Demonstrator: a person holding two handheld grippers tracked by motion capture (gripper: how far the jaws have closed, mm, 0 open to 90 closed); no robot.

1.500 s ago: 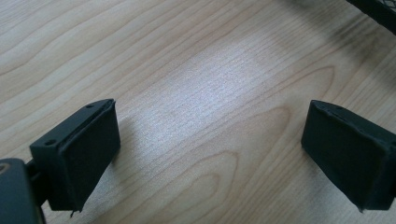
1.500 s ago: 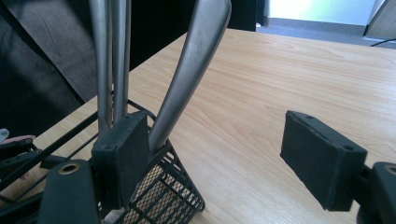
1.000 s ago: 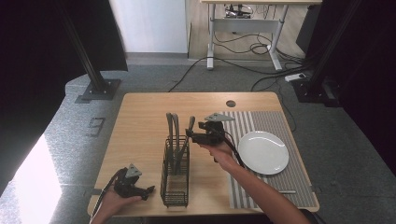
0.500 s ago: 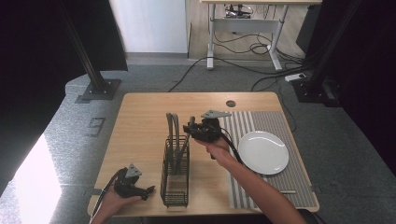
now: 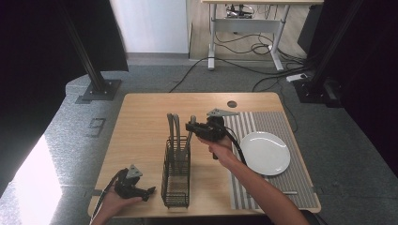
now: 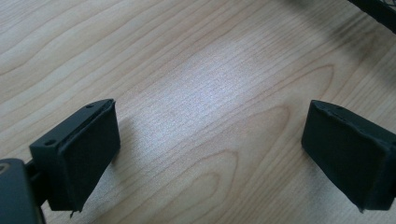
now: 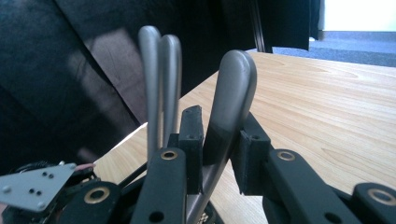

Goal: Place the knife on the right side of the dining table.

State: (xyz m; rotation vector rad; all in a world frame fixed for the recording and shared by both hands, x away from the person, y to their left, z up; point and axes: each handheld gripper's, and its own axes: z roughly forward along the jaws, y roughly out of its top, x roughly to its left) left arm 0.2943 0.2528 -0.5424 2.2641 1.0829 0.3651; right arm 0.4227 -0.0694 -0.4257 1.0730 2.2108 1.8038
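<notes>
Wood table (image 5: 141, 126), caddy (image 5: 176, 176) beside plate (image 5: 265, 152)

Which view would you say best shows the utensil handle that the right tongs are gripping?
The right gripper view: the grey utensil handle fills the foreground between the right tongs, which have just been closing on it. The high view shows it small, sticking out of the wire caddy.

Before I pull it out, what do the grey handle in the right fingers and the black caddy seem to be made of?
The grey rounded utensil handle looks like brushed metal, probably stainless steel: a dull, even sheen with soft highlights along its edge. The right gripper has just been closing on it, and its pads press both sides. The black mesh caddy looks like coated wire: a thin open grid, matte, with no shine.
</notes>
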